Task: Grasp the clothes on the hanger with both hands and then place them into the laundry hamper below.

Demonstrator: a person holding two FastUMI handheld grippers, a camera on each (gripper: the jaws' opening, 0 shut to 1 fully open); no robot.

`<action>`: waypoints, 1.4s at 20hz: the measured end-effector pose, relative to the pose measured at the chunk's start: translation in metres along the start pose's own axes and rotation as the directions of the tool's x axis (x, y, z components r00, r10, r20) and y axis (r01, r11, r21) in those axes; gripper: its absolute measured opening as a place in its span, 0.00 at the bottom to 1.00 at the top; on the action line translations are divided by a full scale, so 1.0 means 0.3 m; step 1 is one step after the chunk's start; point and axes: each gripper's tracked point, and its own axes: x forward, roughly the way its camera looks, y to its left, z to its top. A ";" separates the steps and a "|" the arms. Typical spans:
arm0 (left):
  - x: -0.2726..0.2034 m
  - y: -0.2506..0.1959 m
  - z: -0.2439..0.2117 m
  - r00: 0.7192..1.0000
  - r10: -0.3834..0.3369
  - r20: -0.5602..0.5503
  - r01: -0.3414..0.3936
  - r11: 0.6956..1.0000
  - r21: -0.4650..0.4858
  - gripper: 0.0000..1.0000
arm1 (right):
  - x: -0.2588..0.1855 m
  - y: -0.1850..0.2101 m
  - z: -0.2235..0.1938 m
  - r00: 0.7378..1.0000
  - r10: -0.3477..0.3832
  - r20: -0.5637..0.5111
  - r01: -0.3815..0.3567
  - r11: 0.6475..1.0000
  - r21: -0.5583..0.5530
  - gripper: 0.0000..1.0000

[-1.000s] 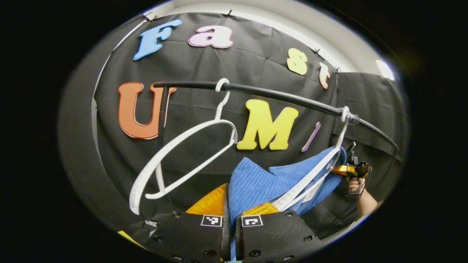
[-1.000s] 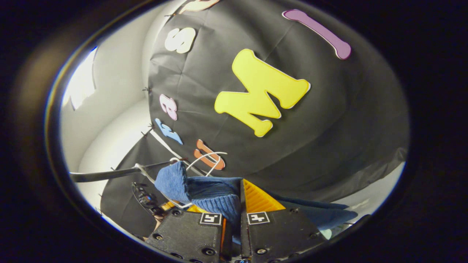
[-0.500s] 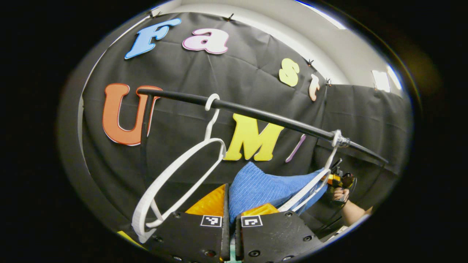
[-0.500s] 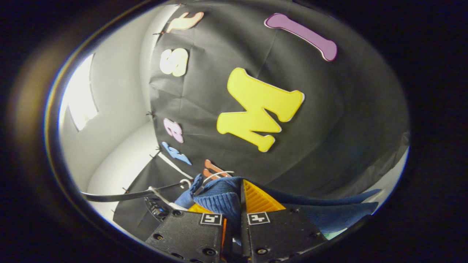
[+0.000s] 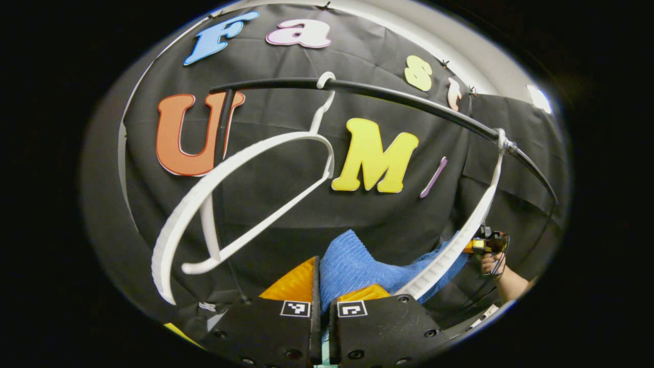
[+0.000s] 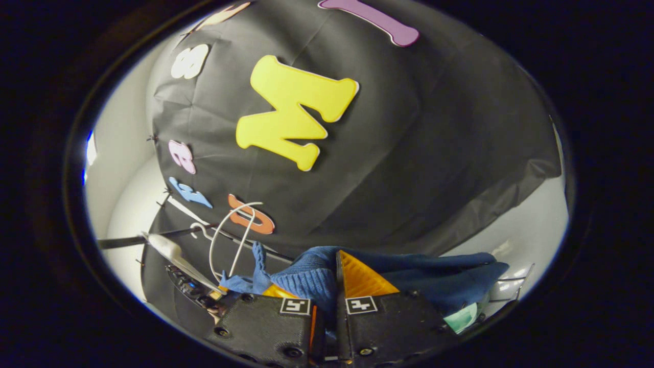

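A blue ribbed garment (image 5: 357, 266) stretches between the two grippers, below the black rail (image 5: 409, 99). My left gripper (image 5: 321, 289) is shut on one end of it. Its far end runs behind the right-hand white hanger (image 5: 477, 217) toward my right gripper (image 5: 485, 245), held by a hand (image 5: 493, 263). In the right gripper view my right gripper (image 6: 327, 291) is shut on the blue garment (image 6: 409, 278), which hangs out to both sides of the fingers. My left gripper (image 6: 196, 289) shows dark at the lower left.
A bare white hanger (image 5: 240, 194) hangs on the rail's left part, by its upright post (image 5: 219, 138). Two white hangers (image 6: 230, 240) show small on the rail (image 6: 127, 240). A pale green thing with a wire rim (image 6: 465, 317) lies low right.
Both grippers have dropped with the garment. The cloth has slid down the right-hand hanger, whose upper arm now stands bare. The rail sits higher in the left gripper view.
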 end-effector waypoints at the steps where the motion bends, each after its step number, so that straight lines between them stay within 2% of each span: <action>1: -0.013 0.001 -0.025 1.000 0.007 -0.003 -0.007 1.000 -0.004 0.05 | 0.007 0.001 -0.019 1.000 -0.010 -0.002 0.010 1.000 -0.001 0.12; 5: -0.068 0.000 -0.112 1.000 0.021 0.006 -0.021 0.998 -0.058 0.06 | 0.023 -0.015 -0.121 0.999 -0.041 -0.012 0.041 0.999 0.024 0.12; 9: -0.146 -0.033 -0.218 1.000 -0.002 0.015 0.004 0.992 -0.129 0.06 | 0.012 -0.021 -0.290 0.997 -0.068 -0.037 0.070 0.996 0.060 0.12; 14: -0.246 -0.171 -0.312 0.996 -0.087 0.025 0.089 0.990 -0.109 0.05 | -0.009 0.012 -0.560 0.991 -0.098 -0.095 0.104 0.993 0.058 0.11; 18: -0.293 -0.336 -0.354 0.979 -0.200 0.025 0.201 0.977 -0.071 0.05 | -0.054 0.047 -0.744 0.986 -0.126 -0.109 0.131 0.991 0.039 0.12; 21: -0.333 -0.476 -0.347 0.956 -0.294 0.022 0.294 0.956 -0.009 0.05 | -0.086 0.121 -0.827 0.987 -0.130 -0.095 0.131 0.991 0.004 0.12; 24: -0.381 -0.609 -0.318 0.924 -0.380 0.036 0.379 0.925 0.023 0.05 | -0.149 0.271 -0.868 0.994 -0.083 -0.076 0.081 0.996 -0.032 0.12; 28: -0.408 -0.726 -0.205 0.895 -0.437 0.089 0.431 0.899 0.080 0.05 | -0.177 0.442 -0.844 0.998 -0.011 -0.062 0.005 0.995 -0.101 0.12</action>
